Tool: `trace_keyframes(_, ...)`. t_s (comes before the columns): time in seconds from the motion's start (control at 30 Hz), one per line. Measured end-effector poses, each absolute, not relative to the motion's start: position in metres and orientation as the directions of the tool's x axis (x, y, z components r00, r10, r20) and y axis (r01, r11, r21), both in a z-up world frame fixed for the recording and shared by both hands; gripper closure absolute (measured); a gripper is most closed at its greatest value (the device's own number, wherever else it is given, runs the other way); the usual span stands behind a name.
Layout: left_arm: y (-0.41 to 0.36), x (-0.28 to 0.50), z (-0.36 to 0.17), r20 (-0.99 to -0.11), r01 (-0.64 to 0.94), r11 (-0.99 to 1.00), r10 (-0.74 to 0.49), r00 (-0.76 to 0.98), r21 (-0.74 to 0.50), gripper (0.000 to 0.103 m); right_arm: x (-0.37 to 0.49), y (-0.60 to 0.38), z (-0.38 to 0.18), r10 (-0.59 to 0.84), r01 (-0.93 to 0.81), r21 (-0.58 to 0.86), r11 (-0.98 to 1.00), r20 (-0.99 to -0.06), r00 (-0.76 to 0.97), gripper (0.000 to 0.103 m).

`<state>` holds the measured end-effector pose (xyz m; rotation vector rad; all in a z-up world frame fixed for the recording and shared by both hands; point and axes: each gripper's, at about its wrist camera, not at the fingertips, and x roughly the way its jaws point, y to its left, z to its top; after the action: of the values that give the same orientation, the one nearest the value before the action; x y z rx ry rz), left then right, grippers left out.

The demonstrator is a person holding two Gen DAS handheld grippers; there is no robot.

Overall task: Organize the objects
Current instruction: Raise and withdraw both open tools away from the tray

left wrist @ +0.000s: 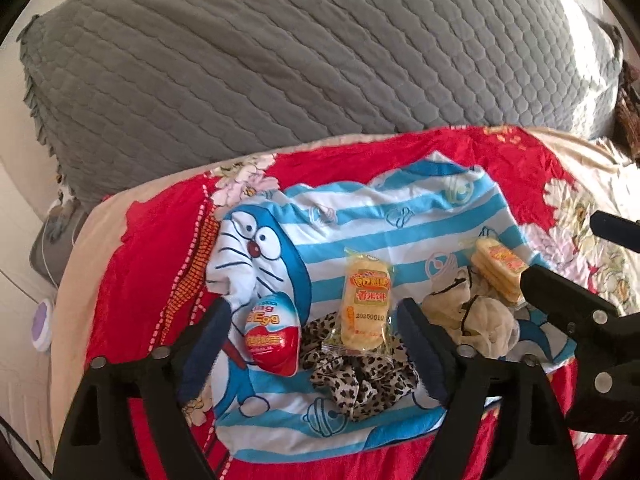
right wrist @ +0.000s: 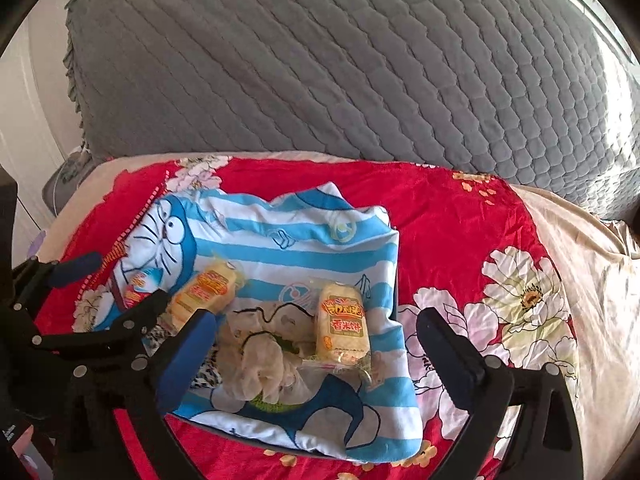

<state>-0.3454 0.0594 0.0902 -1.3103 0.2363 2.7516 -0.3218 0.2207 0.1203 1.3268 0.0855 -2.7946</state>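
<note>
On a blue-striped Doraemon cloth (left wrist: 384, 216) (right wrist: 304, 236) lie a red-and-white chocolate egg (left wrist: 274, 334) (right wrist: 138, 286), two yellow rice cracker packs (left wrist: 364, 308) (left wrist: 498, 270) (right wrist: 342, 324) (right wrist: 206, 292), a leopard-print scrunchie (left wrist: 360, 380) and a cream scrunchie (left wrist: 468, 316) (right wrist: 264, 344). My left gripper (left wrist: 312, 344) is open and empty; the egg, one cracker pack and the leopard scrunchie lie between its fingers. My right gripper (right wrist: 316, 344) is open and empty, straddling the cream scrunchie and the other cracker pack. It also shows in the left wrist view (left wrist: 560, 264).
The cloth lies on a red floral bedspread (right wrist: 460, 216) (left wrist: 160, 248). A large grey quilted pillow (left wrist: 280, 52) (right wrist: 340, 60) stands behind it. A grey device with a white cable (left wrist: 52, 240) sits off the bed's left edge.
</note>
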Motion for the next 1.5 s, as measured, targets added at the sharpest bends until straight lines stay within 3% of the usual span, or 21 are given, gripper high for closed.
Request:
trace_keyframes(0.97, 0.017, -0.259, 0.193, -0.637, -0.021, -0.996, -0.038, -0.77, 0.084, 0.012, -0.239, 0.192, 0.217, -0.123, 0.148, 0.019, -0.989, -0.666, -0.735, 0.001)
trace_keyframes(1.2, 0.009, -0.219, 0.201, -0.613, 0.003, -0.999, -0.032, -0.789, 0.048, 0.012, -0.2, 0.202, 0.218, -0.133, 0.129, 0.052, -0.99, -0.631, -0.765, 0.001)
trace_keyframes(1.5, 0.002, -0.186, 0.191, -0.626, 0.01, -0.997, -0.056, -0.778, 0.077, 0.012, -0.164, 0.202, 0.215, -0.107, 0.143, -0.008, -0.99, -0.622, -0.776, 0.001)
